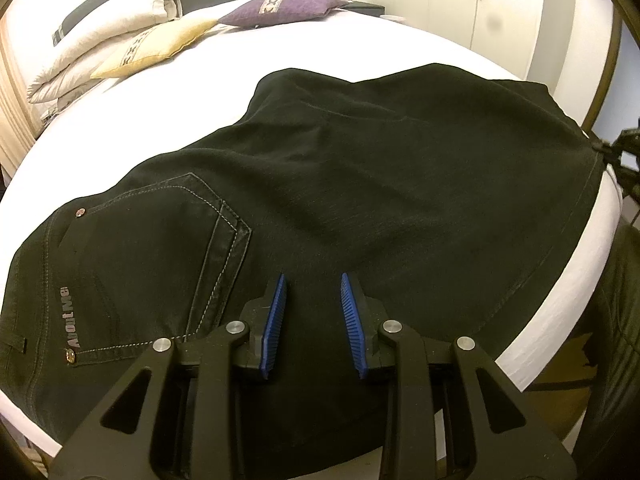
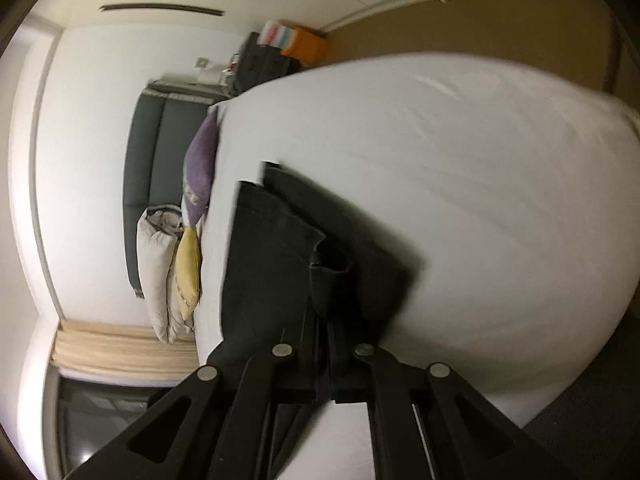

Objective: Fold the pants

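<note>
Pants lie on the white bed, left gripper fingers spread above the seat, right gripper at three o'clock pinching the leg ends, likely mid-fold and next carrying them toward the waistband.

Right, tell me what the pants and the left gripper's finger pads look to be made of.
Pants: matte black woven cloth, probably denim, judging by the pale contrast stitching round the back pocket and its metal rivets.
Left gripper finger pads: blue, ribbed, dull surface, likely rubber or soft plastic, set in hard black plastic arms.
</note>
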Available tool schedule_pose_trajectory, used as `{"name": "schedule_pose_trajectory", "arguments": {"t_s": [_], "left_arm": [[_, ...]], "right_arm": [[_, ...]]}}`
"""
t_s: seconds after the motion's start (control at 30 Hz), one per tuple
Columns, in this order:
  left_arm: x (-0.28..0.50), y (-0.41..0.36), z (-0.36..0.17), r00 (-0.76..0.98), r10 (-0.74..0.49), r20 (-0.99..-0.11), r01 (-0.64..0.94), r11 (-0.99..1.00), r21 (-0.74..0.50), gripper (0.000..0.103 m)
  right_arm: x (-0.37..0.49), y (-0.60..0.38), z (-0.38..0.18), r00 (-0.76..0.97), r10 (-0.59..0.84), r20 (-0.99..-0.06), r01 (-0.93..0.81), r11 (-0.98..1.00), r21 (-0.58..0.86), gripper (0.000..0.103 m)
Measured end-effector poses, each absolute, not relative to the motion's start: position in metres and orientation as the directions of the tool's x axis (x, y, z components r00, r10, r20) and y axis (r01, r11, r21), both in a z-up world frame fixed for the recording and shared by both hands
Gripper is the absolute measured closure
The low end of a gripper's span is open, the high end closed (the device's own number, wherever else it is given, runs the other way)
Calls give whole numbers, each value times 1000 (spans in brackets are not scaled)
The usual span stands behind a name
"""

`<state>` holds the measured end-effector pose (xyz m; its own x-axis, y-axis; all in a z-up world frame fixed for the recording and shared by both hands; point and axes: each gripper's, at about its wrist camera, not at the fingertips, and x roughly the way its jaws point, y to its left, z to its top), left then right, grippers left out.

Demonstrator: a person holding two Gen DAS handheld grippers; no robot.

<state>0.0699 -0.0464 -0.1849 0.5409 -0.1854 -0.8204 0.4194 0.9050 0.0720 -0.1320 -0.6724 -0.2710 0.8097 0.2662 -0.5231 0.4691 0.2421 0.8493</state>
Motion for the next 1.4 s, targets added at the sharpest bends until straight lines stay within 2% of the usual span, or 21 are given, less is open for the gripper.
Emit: {"name": "schedule_pose_trajectory", "arguments": {"t_s": [0.1,0.2,0.33,0.4,0.43,0.47,0.87,1.0,1.03,1.1,1.17,1.23,1.3,1.4], "left_arm": [[70,-50,-184,543,-176,-821,412,908,78,75],[69,-53,-183,547,-169,-820,410,908,86,75],[67,-55,-182,550,-180,-815,413,907,79,74],[66,-56,-180,555,-178,-812,416,905,86,67],[66,-57,-180,570,-155,-807,404,908,111,53],[66,-56,-180,576,-150,-804,400,909,118,49],[66,-48,-184,573,-205,-794,422,904,71,48],[61,-37,-176,546,-226,-806,441,896,48,48],[60,-34,-172,543,-233,-807,442,896,39,48],[57,-31,-163,568,-228,-791,432,900,51,47],[56,-26,-157,588,-228,-776,422,905,53,41],[62,-19,-153,594,-226,-772,409,911,48,41],[71,-15,-148,596,-222,-771,392,919,38,41],[85,-10,-146,592,-220,-775,376,926,24,41]], "right_arm": [[-129,-671,-251,828,258,-498,435,265,861,99],[-125,-667,-241,823,238,-516,440,306,844,99],[-140,-671,-266,806,222,-548,500,240,832,100],[-148,-671,-270,809,207,-550,508,224,832,100],[-153,-672,-270,812,192,-551,510,224,830,100],[-154,-672,-269,813,186,-551,510,227,829,100],[-160,-667,-283,810,183,-557,509,251,823,102],[-168,-674,-264,798,195,-570,517,264,814,93],[-172,-676,-256,784,161,-599,542,292,788,84],[-182,-682,-236,740,52,-670,619,335,710,76],[-186,-692,-222,705,-14,-709,672,333,662,75],[-172,-691,-200,736,-27,-677,627,405,665,75],[-143,-678,-182,782,50,-621,525,483,701,75],[-62,-626,-172,745,386,-544,274,566,777,75]]}}
